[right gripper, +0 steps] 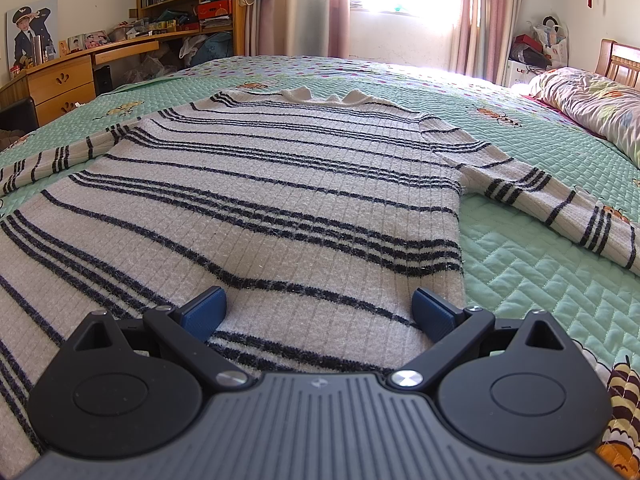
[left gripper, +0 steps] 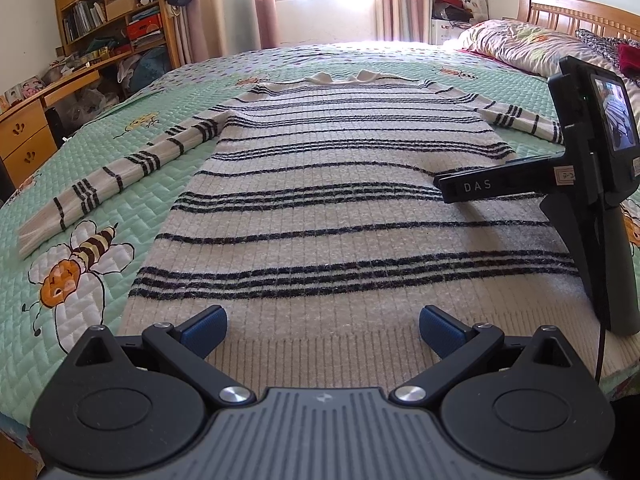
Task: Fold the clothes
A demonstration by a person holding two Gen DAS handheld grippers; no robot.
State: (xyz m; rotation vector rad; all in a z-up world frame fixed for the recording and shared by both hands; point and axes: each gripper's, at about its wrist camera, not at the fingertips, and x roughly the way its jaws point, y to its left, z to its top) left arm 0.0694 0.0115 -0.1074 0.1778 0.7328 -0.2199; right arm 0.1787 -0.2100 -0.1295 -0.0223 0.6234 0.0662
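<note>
Bedroom bed (left gripper: 168, 120) with green quilt holds striped sweater (left gripper: 340, 184) spread flat, both sleeves out; left gripper (left gripper: 323, 330) and right gripper (right gripper: 318, 314) both spread wide over the hem end, gripping nothing; folding looks unstarted, every fold left.

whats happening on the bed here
A person with a handheld gripper in each hand is about to fold a striped sweater lying flat on the green quilt, sleeves spread out. The left gripper and right gripper are both open above its lower part, holding nothing. No fold is made yet.
</note>
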